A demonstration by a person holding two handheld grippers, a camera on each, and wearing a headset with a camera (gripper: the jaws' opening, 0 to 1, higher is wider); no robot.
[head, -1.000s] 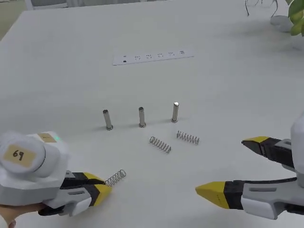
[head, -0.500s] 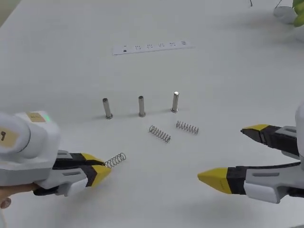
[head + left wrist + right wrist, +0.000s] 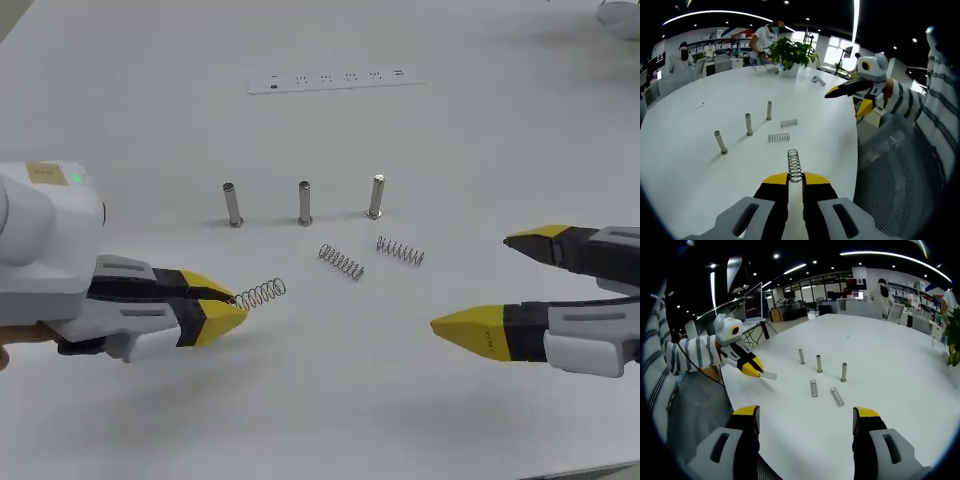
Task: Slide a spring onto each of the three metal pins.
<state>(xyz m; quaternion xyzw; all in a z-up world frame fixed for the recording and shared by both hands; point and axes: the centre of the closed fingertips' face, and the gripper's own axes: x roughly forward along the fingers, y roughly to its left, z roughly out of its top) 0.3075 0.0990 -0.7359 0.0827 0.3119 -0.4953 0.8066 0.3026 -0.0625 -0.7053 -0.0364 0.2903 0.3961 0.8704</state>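
Note:
Three upright metal pins [image 3: 304,202] stand in a row on the white table, also seen as pins [image 3: 748,124] and pins [image 3: 818,363]. My left gripper [image 3: 232,305] is shut on one end of a spring [image 3: 262,293], lifted a little above the table; the same spring [image 3: 794,164] sticks out past the tips of the left gripper [image 3: 795,176]. Two loose springs lie just in front of the pins: one spring [image 3: 340,261] and another spring [image 3: 400,250]. My right gripper [image 3: 495,288] stands open at the right, nothing between its jaws.
A white power strip [image 3: 335,79] lies on the table beyond the pins. A potted plant [image 3: 787,52] stands at the table's far side. A person [image 3: 885,296] stands in the background of the office.
My left gripper has moved forward and up toward the pins, carrying the spring. The head camera has tilted, shifting the whole scene. The right gripper stays open in much the same place.

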